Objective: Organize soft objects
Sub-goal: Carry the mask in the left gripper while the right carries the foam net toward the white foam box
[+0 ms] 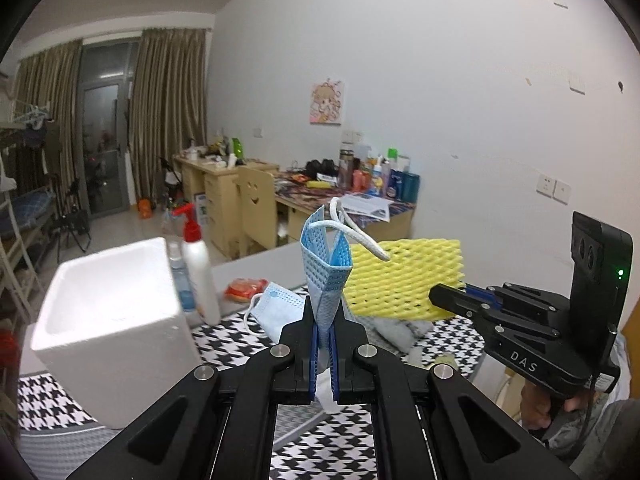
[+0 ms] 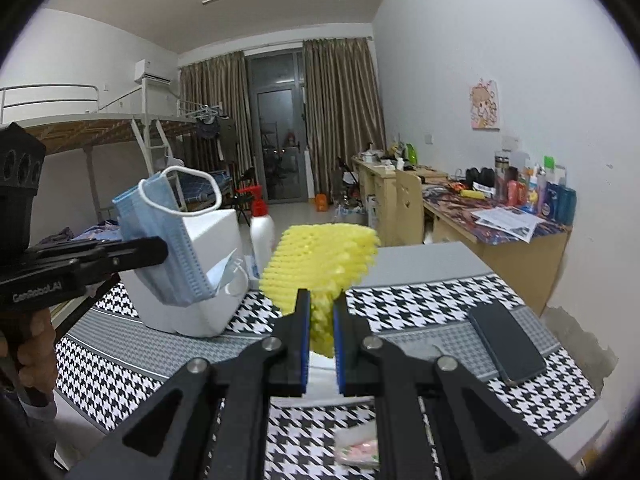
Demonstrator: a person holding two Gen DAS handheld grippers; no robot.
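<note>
Left gripper (image 1: 324, 316) was clamped on a mask (image 1: 326, 276), right gripper (image 2: 321, 320) squeezing the foam net (image 2: 320, 260). Both looked floppy, so either could've snagged the box (image 2: 208, 276) rim and slipped out

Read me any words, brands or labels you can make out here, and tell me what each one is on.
"DAS": on the side of the right gripper, which holds the yellow foam net.
"GenRobot.AI": on the side of the left gripper, which holds the blue face mask.
Bottle labels and papers on the desk: too small and blurred to read.
</note>
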